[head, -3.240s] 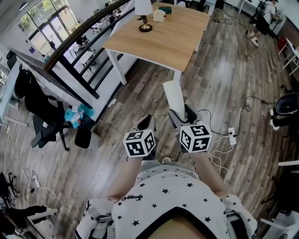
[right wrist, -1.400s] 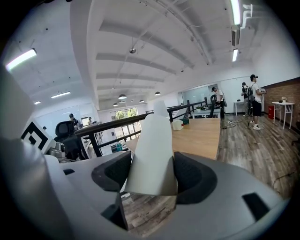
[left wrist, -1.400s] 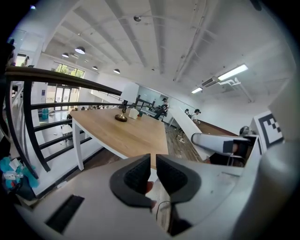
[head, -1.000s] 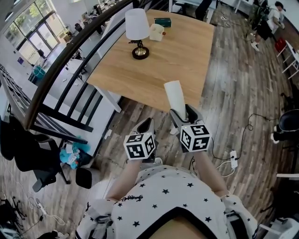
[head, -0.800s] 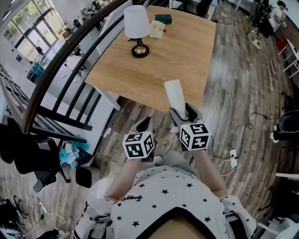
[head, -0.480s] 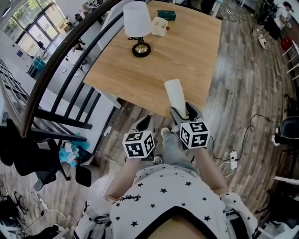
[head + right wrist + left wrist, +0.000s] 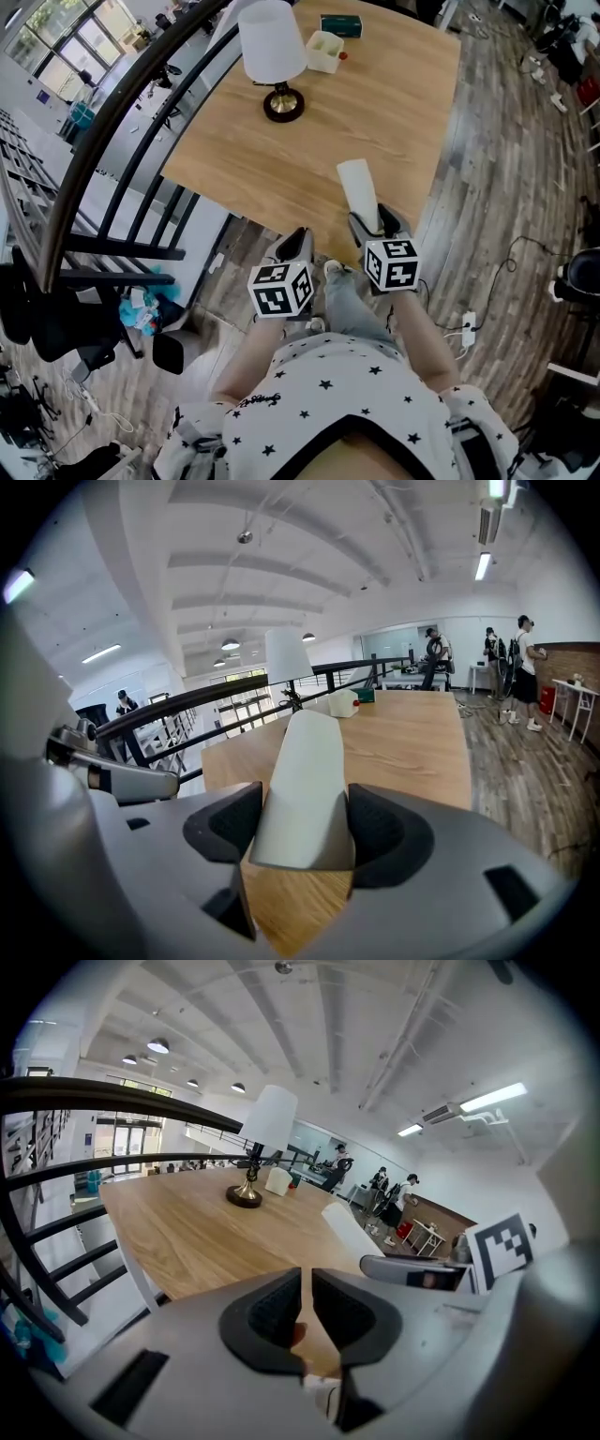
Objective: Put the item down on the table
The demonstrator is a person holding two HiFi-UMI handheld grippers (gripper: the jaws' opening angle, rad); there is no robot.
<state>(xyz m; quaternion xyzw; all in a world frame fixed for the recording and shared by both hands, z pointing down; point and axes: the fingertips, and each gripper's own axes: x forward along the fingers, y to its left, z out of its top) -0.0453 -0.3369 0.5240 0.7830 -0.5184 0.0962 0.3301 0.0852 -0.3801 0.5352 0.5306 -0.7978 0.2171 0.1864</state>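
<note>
The pale tapered item (image 7: 305,780) sits clamped between the jaws of the right claw (image 7: 375,220), which are closed against its two sides. Its free end sticks out ahead of the claw, over the near edge of the wooden table (image 7: 375,103). It is not set down yet. By my reading the reach is nearly made, and lowering and letting go are left.

The left claw (image 7: 307,1302) is just to the right claw's left, holding nothing, with only a thin slit between its jaws. The bare tabletop straight ahead offers a free landing spot. A lamp (image 7: 272,56), a small white container (image 7: 325,52) and a green box (image 7: 340,25) stand well ahead and to the left, out of the way.
</note>
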